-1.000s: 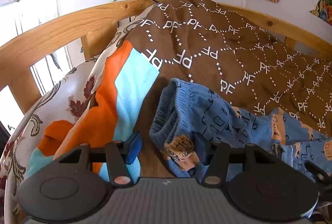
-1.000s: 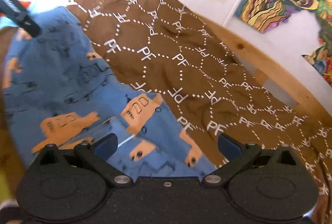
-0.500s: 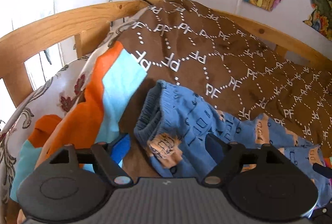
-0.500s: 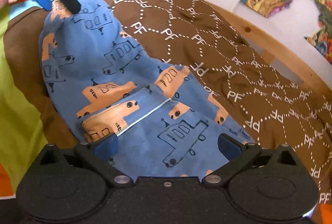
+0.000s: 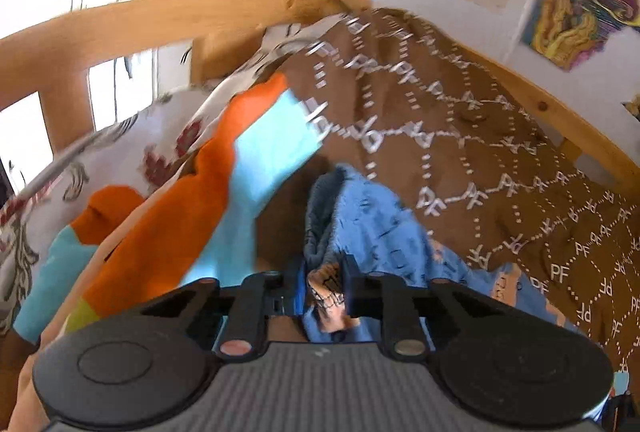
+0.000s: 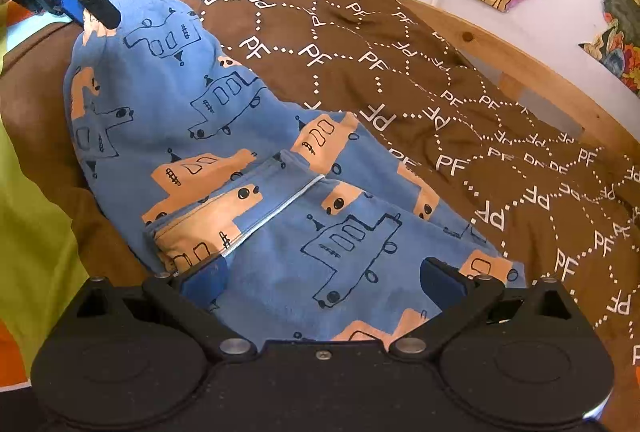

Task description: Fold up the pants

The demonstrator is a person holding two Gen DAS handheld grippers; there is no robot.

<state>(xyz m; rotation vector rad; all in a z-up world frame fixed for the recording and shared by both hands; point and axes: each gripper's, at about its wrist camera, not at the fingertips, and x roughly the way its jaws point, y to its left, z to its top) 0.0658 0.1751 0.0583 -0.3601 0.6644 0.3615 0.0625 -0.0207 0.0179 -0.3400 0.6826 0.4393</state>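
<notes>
Closing my left tool (image 5: pixel 325 286) on the waistband of the blue pants (image 6: pixel 240 136) spread on the brown bedspread (image 6: pixel 400 72), I hold my right tool (image 6: pixel 322 282) wide open, empty, with folding barely begun.

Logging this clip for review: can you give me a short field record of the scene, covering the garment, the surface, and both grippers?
garment: blue pants with orange truck print, partly spread out
surface: brown blanket on a wooden bed
left gripper: fingers closing on the waistband corner, cloth between them
right gripper: fingers wide apart over the leg end, nothing gripped
fold: not yet made
</notes>
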